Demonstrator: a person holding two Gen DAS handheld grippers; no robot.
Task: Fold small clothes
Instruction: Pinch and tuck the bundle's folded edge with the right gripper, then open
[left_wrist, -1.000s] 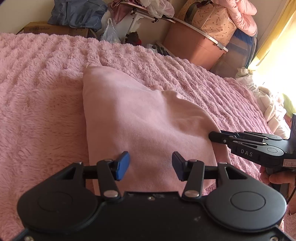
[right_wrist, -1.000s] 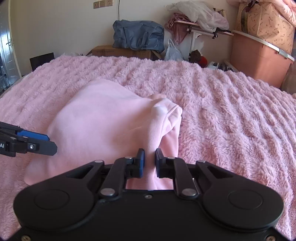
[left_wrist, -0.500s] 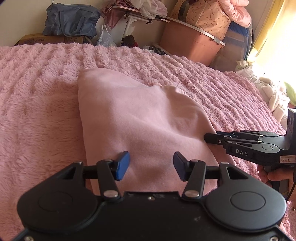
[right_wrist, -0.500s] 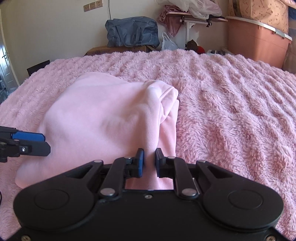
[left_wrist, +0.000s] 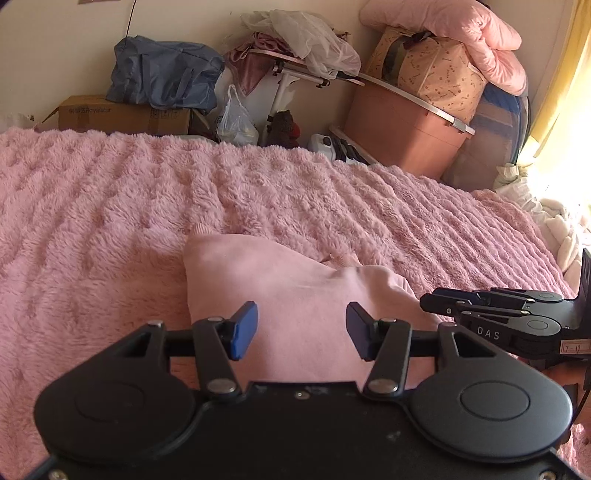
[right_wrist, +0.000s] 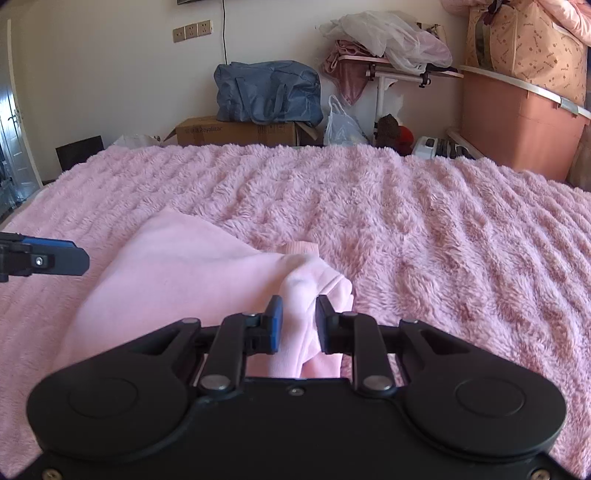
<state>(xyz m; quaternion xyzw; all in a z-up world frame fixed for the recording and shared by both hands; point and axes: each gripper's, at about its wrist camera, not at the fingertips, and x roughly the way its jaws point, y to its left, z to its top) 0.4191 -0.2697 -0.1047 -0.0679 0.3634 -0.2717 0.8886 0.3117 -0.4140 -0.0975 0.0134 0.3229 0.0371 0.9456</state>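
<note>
Two grippers at work over one small garment, near edge first. Left gripper (left_wrist: 301, 334): blue-padded fingers (left_wrist: 242, 330) spread wide above the cloth, pinching nothing. Right gripper (right_wrist: 298, 325): fingers opening, a bunched fold of the pale pink fleece garment (right_wrist: 192, 280) between them, looking slack, though contact at the pads cannot be told for sure. Garment lying folded on the fluffy pink ribbed bed blanket (right_wrist: 424, 229), ribbed cuff (right_wrist: 301, 246) poking out at the far edge.

Step in hand, by the look of it: releasing a fold just laid down. Next move likely calls for pulling clear without dragging the layer, then smoothing or taking a fresh edge.

Right wrist view alone shows the fold between the fingers; left wrist view shows the right gripper (left_wrist: 480, 314) only from the side, plus the rust-coloured plastic storage bin (left_wrist: 399, 129) beyond the bed.
</note>
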